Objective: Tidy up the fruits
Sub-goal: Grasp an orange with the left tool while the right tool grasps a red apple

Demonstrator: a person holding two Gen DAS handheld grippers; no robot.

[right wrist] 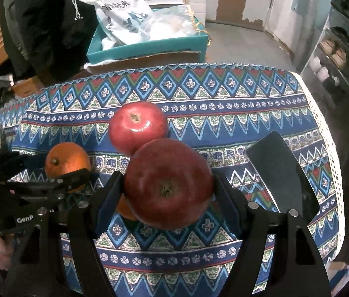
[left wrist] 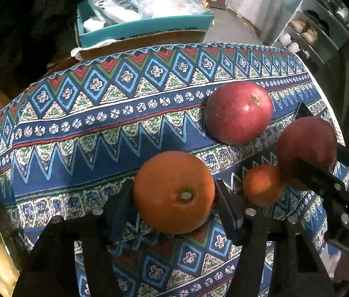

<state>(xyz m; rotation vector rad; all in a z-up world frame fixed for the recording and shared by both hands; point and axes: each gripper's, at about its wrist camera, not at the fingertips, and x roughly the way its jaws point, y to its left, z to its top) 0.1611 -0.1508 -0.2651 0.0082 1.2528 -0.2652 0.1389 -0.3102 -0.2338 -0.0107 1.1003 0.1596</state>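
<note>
Left gripper [left wrist: 174, 193] pinches orange [left wrist: 174, 191] at its equator; right gripper [right wrist: 168, 184] clamps apple [right wrist: 168, 183] likewise. Second apple [right wrist: 138, 126] on cloth at 11 o'clock (firm, waxy, roll-prone – grip widest girth)

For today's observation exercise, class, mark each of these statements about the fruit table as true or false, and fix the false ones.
1. The left gripper is shut on an orange. True.
2. The right gripper holds a banana. False: it is shut on a red apple.
3. A second red apple sits on the patterned tablecloth. True.
4. The tablecloth is plain white. False: it is blue with a geometric pattern.
5. A teal box stands beyond the table. True.
</note>
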